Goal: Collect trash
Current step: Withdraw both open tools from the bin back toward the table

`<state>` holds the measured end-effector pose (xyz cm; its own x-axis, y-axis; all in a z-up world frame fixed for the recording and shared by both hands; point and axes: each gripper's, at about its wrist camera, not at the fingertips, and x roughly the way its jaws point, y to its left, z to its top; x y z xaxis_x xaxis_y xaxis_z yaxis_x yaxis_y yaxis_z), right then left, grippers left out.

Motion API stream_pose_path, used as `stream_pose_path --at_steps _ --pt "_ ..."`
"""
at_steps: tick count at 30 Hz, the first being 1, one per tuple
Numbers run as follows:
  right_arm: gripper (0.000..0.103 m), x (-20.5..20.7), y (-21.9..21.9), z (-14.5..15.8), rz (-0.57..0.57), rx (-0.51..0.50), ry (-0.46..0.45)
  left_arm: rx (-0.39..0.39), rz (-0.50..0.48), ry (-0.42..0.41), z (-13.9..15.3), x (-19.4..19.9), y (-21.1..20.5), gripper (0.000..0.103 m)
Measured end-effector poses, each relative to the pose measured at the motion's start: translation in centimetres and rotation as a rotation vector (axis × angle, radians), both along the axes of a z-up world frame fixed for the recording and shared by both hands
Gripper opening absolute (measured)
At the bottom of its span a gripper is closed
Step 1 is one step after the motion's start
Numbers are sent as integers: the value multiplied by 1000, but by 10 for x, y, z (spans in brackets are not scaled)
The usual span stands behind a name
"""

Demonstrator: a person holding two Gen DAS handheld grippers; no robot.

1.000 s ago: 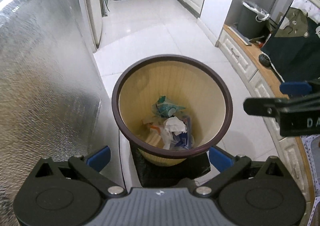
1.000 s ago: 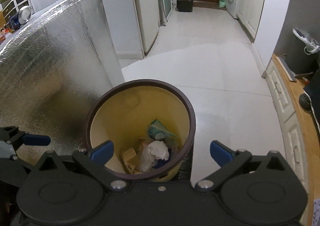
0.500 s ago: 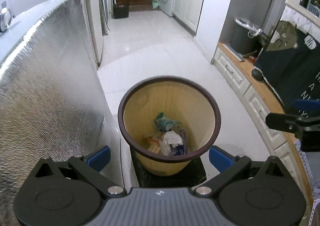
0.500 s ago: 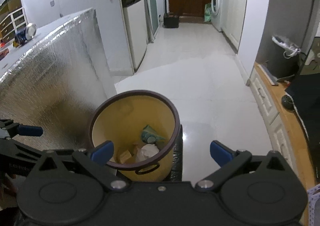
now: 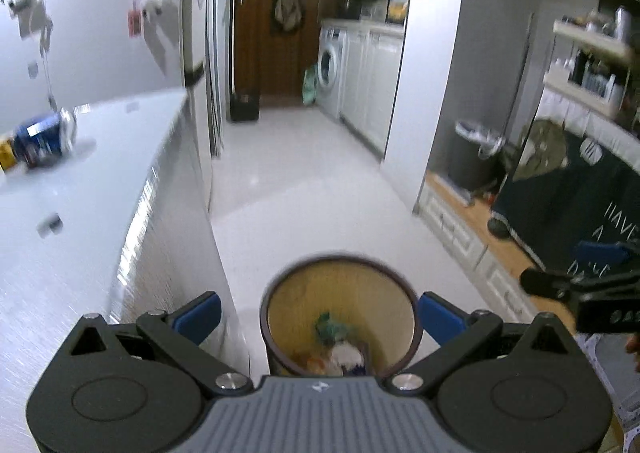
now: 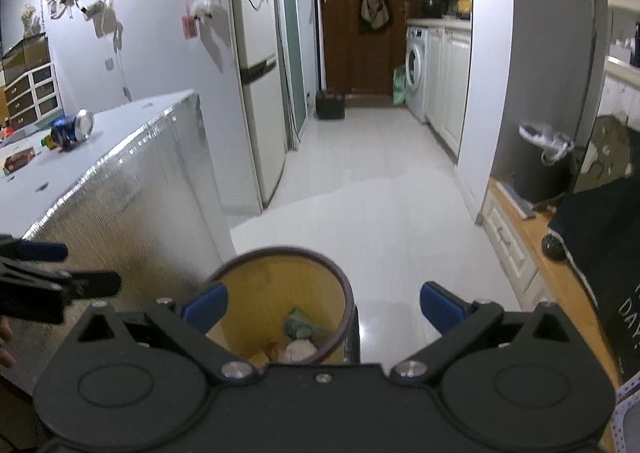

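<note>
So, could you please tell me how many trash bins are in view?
2: the yellow wastebasket on the floor below both grippers, and a dark bin against the right wall. Others may be hidden.

Trash bin stands on floor, just right of bench; scraps lie in its bottom. Can lies on bench top, far left. Fridge behind bench; washing machine at far end, right side.

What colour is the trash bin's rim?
Dark brown rim on a yellow bin; clearest in the right wrist view.
</note>
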<state>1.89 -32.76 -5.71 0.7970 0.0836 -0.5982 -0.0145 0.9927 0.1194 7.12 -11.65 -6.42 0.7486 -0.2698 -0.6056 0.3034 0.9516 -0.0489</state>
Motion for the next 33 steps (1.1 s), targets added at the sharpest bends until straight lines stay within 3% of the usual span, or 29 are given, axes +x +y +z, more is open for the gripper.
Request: stream_pose_path --at_steps 12,18,23,33 --pt "103 10 51 59 98 10 -171 13 71 -210 77 -23 51 103" --pt "103 31 92 87 183 6 -244 38 167 -242 95 -19 99 103" --pt "103 53 124 99 219 22 -259 28 228 -244 106 -8 149 103" --pt "103 97 193 111 306 27 -273 104 361 -294 134 15 245 103"
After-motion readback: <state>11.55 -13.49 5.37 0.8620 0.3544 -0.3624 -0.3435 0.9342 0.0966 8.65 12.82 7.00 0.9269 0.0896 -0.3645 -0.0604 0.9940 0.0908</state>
